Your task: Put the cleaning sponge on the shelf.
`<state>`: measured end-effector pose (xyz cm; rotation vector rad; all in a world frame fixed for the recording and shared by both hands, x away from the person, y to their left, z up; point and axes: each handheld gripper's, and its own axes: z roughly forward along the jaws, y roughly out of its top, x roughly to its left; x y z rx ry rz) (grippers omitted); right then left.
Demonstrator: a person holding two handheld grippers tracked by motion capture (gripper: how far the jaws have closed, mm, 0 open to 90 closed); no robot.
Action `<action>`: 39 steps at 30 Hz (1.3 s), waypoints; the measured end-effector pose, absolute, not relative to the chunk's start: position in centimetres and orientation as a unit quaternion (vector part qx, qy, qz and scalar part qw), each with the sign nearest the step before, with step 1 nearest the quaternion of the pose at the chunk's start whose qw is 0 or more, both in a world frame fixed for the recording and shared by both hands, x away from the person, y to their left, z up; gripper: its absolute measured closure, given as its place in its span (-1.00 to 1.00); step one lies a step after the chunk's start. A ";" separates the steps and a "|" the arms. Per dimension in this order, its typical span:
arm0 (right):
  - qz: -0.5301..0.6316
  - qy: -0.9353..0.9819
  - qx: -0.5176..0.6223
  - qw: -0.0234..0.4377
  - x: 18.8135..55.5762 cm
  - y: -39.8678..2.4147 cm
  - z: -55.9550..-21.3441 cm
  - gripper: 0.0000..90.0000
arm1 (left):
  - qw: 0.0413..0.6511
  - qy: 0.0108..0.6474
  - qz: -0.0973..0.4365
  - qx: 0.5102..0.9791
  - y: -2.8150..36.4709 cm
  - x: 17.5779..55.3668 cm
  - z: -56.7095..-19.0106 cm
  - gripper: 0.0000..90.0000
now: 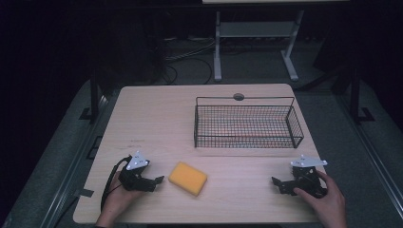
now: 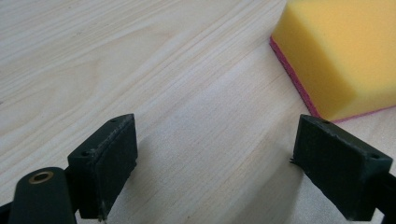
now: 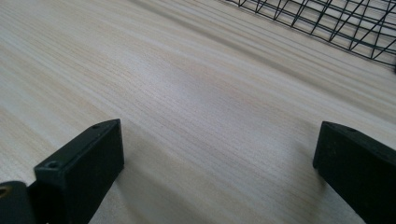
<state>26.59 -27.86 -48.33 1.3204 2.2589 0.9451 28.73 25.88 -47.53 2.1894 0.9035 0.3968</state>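
Observation:
A yellow sponge with a thin red underside lies flat on the wooden table, near its front edge. My left gripper rests on the table just left of the sponge, open, with bare wood between its jaws. In the left gripper view the sponge sits ahead and to the right, close to the right jaw. My right gripper rests at the front right, open and holding nothing. A black wire basket stands behind it; its mesh crosses the top of the right gripper view.
A hand holds each gripper at the table's front edge. A round cable port sits at the table's back edge behind the basket. Beyond the table stand a white metal stand and loose cables on a dark floor.

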 end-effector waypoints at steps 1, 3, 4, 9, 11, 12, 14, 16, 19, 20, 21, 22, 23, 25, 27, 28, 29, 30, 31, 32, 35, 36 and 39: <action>0.334 0.799 0.467 0.179 26.6 -27.9 -48.3 -0.97 | 0.362 0.352 0.154 0.850 25.9 28.7 -47.5 -0.72; 0.334 0.799 0.467 0.179 26.6 -27.9 -48.3 -0.97 | 0.362 0.352 0.155 0.849 25.9 28.7 -47.5 -0.71; 0.334 0.799 0.467 0.179 26.6 -27.9 -48.3 -0.97 | 0.362 0.352 0.155 0.849 25.9 28.7 -47.5 -0.71; 0.334 0.799 0.467 0.179 26.6 -27.9 -48.3 -0.97 | 0.356 0.358 0.153 0.850 25.8 28.6 -47.4 -0.68; 0.334 0.799 0.467 0.179 26.6 -27.9 -48.3 -0.97 | 0.351 0.362 0.152 0.850 25.8 28.4 -47.2 -0.67; 0.334 0.799 0.467 0.179 26.6 -27.9 -48.3 -0.97 | 0.350 0.359 0.154 0.851 25.8 28.3 -47.1 -0.62; 0.334 0.799 0.467 0.179 26.6 -27.9 -48.3 -0.97 | 0.349 0.361 0.150 0.852 26.0 28.0 -46.9 -0.47; 0.334 0.799 0.467 0.179 26.6 -27.9 -48.3 -0.97 | 0.355 0.361 0.140 0.851 26.2 27.7 -46.5 -0.30; 0.334 0.799 0.467 0.179 26.6 -27.9 -48.3 -0.97 | 0.369 0.357 0.135 0.848 26.4 27.3 -45.8 0.00; 0.334 0.799 0.468 0.179 26.6 -27.8 -48.3 -0.97 | 0.367 0.355 0.133 0.850 26.5 27.1 -45.6 0.11; 0.334 0.798 0.469 0.179 26.6 -27.8 -48.3 -0.97 | 0.367 0.353 0.128 0.851 26.5 27.0 -45.4 0.23; 0.334 0.798 0.469 0.179 26.6 -27.8 -48.3 -0.97 | 0.372 0.351 0.125 0.850 26.5 26.9 -45.2 0.36; 0.334 0.798 0.469 0.180 26.6 -27.8 -48.3 -0.97 | 0.377 0.349 0.120 0.849 26.4 26.7 -45.1 0.50; 0.334 0.797 0.470 0.180 26.6 -27.8 -48.3 -0.97 | 0.380 0.346 0.114 0.850 26.3 26.6 -44.8 0.74; 0.334 0.797 0.471 0.180 26.6 -27.8 -48.3 -0.97 | 0.386 0.339 0.109 0.851 26.1 26.4 -44.6 0.95; 0.334 0.797 0.471 0.180 26.6 -27.8 -48.3 -0.97 | 0.386 0.339 0.109 0.851 26.1 26.4 -44.6 0.99; 0.334 0.797 0.471 0.180 26.6 -27.8 -48.3 -0.97 | 0.392 0.337 0.104 0.850 25.9 26.4 -44.4 0.99; 0.334 0.796 0.471 0.180 26.6 -27.8 -48.3 -0.97 | 0.393 0.331 0.096 0.852 25.5 26.3 -44.4 0.99; 0.334 0.796 0.471 0.180 26.6 -27.8 -48.3 -0.97 | 0.392 0.328 0.092 0.855 25.2 26.3 -44.4 0.99; 0.334 0.797 0.471 0.180 26.6 -27.8 -48.3 -0.97 | 0.391 0.326 0.090 0.856 25.0 26.2 -44.4 0.99; 0.334 0.796 0.471 0.180 26.6 -27.8 -48.3 -0.97 | 0.394 0.322 0.086 0.857 24.6 26.1 -44.4 0.99; 0.334 0.796 0.471 0.180 26.6 -27.8 -48.3 -0.97 | 0.395 0.318 0.084 0.858 24.3 26.1 -44.3 0.99; 0.334 0.797 0.471 0.180 26.6 -27.8 -48.3 -0.97 | 0.402 0.319 0.080 0.855 24.3 26.0 -44.3 0.99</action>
